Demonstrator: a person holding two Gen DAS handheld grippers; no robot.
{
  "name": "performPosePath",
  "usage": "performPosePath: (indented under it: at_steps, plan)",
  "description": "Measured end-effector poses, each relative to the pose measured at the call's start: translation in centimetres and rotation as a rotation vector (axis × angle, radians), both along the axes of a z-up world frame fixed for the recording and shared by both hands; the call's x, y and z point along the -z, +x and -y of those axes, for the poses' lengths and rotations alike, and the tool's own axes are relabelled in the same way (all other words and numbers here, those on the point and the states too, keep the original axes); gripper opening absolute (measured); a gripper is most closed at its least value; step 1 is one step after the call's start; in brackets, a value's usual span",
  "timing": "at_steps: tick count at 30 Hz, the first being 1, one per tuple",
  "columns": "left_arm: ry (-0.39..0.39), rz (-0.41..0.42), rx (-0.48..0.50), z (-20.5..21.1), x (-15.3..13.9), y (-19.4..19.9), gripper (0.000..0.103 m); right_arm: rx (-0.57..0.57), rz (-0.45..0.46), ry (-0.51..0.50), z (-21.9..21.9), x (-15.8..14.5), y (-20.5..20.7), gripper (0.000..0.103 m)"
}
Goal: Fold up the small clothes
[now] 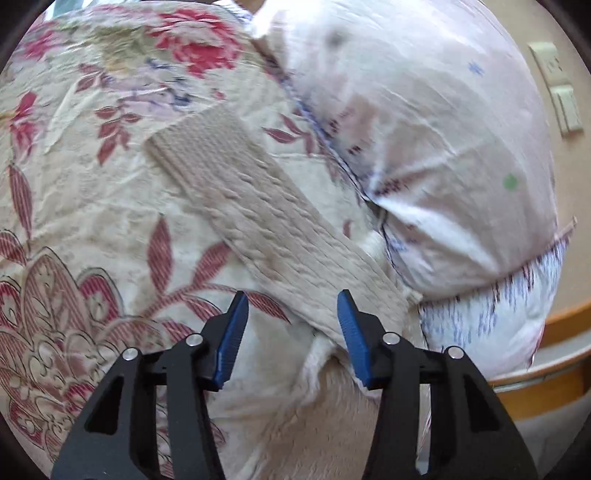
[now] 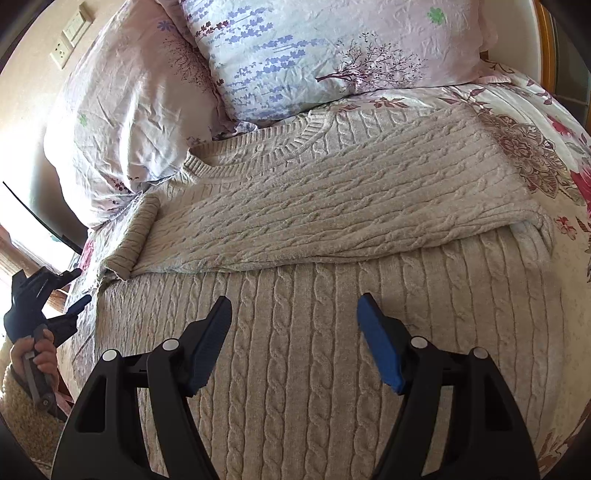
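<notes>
- A beige cable-knit sweater [image 2: 332,206] lies spread on a bed, over a floral bedspread [image 2: 554,122] with red flowers and maroon leaves.
- In the right wrist view, the sweater's body fills the near part of the bed, with its ribbed collar [image 2: 306,136] at the far side, close to the pillows.
- One sleeve [image 2: 280,218] is folded across the chest from right to left; its ribbed cuff [image 2: 136,236] ends at the sweater's left edge.
- Two pillows lean at the far end of the bed: a pale pink one [image 2: 125,110] on the left and one printed with lavender sprigs and a tree [image 2: 332,55] on the right, overlapping it.
- The right gripper [image 2: 293,314] hovers over the near part of the sweater, its blue-padded fingers [image 2: 380,343] spread wide with nothing between them.
- The left gripper [image 2: 75,291] shows at the left edge of that view, beside the sweater's left edge, carried by a hand [image 2: 33,365] in a fleecy cuff.
- In the blurred left wrist view, the left gripper's [image 1: 293,314] fingers [image 1: 232,332] stand partly apart over a band of beige knit, the other sleeve [image 1: 240,195], which runs diagonally across the bedspread [image 1: 92,221]; the pads do not press on it.
- A wall with a socket and switches [image 2: 72,33] stands behind the pillows at the far left.
</notes>
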State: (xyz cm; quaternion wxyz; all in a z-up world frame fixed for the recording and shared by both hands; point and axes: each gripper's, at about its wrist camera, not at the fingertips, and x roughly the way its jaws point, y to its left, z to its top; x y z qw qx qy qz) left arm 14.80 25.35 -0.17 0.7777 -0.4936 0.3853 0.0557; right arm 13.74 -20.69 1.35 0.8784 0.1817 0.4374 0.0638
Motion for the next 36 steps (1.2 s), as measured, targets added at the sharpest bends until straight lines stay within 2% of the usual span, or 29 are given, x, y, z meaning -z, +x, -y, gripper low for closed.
performPosePath:
  at_steps: [4,7,9,11,14,17,21,26,31,33,36]
  plan:
    - [-0.067,-0.018,-0.098,-2.0,1.1,0.6,0.045,-0.004,0.0,-0.005,-0.1,-0.2,-0.1,0.072]
    - [-0.097,-0.021,-0.151,-2.6,1.4,1.2,0.039,0.006,0.0,-0.004,0.2,-0.3,-0.3,0.072]
    - [-0.092,-0.04,-0.181,-3.0,1.3,1.6,0.032,0.014,0.001,-0.004,0.5,-0.4,-0.5,0.072]
    - [-0.078,-0.062,-0.185,-3.4,1.5,2.3,0.008,0.018,0.002,-0.002,0.7,-0.5,-0.6,0.072]
    - [-0.031,-0.049,-0.157,-2.9,0.5,3.4,0.007,0.025,0.005,-0.003,1.2,-0.7,-0.9,0.072]
    - [0.037,0.056,-0.07,-0.9,-3.0,4.7,0.006,0.044,0.017,0.003,2.1,-1.1,-1.1,0.072]
    - [0.101,0.224,0.11,4.7,-8.7,6.9,0.006,0.073,0.039,0.015,3.5,-1.9,-1.2,0.072]
    - [0.1,0.388,0.344,14.0,-13.9,9.0,0.006,0.103,0.064,0.028,5.3,-2.3,-1.8,0.072]
    - [0.147,0.446,0.577,24.6,-15.2,10.4,0.006,0.154,0.071,0.038,7.7,-2.2,-3.0,0.072]
    - [0.157,0.43,0.648,28.1,-14.2,9.9,0.006,0.183,0.07,0.041,8.8,-2.0,-3.5,0.072]
    - [0.213,0.372,0.735,32.5,-11.5,9.5,0.006,0.226,0.064,0.046,10.3,-1.8,-4.3,0.072]
